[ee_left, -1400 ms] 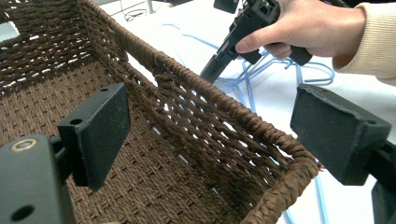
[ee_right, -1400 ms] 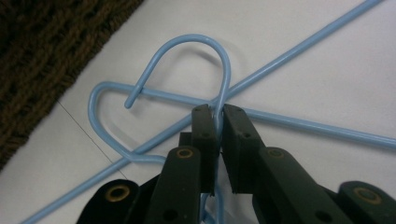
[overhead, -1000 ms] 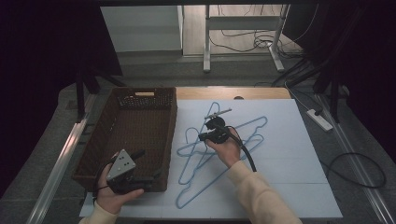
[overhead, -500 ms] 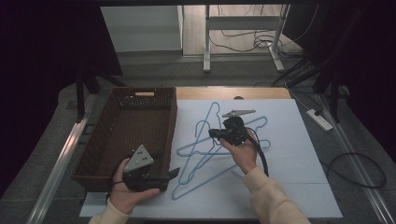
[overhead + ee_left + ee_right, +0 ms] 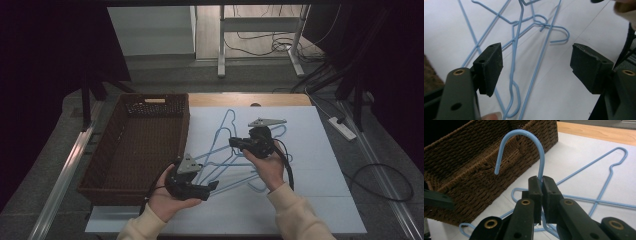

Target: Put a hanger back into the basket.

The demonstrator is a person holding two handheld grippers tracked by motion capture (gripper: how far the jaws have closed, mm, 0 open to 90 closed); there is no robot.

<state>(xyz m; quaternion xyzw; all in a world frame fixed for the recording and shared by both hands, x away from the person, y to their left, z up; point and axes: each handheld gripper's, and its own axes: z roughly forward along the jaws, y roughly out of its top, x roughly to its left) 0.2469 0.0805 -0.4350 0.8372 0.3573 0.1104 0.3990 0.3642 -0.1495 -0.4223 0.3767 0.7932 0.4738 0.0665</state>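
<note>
Blue wire hangers (image 5: 218, 165) lie tangled on a white board (image 5: 320, 200). My right gripper (image 5: 235, 142) is over the pile, shut on the neck of one blue hanger just below its hook (image 5: 524, 133). The hook stands up past the jaws of that gripper (image 5: 541, 185), in front of the basket. My left gripper (image 5: 211, 186) is held near the pile's front left, beside the basket's front corner. Its jaws (image 5: 536, 67) have just been closing but stand wide apart. Hanger wires (image 5: 515, 50) show on the board in the gap, untouched by the pads.
A brown wicker basket (image 5: 107, 192) sits left of the board, and its wall (image 5: 474, 165) is close to the raised hook. A strip of bare wooden tabletop (image 5: 240, 100) lies behind the board. Cables and a power strip (image 5: 342, 127) are on the floor to the right.
My left hand moved right, from in front of the basket to the edge of the hanger pile. My right hand rose and shifted right, with the hanger in its jaws.
</note>
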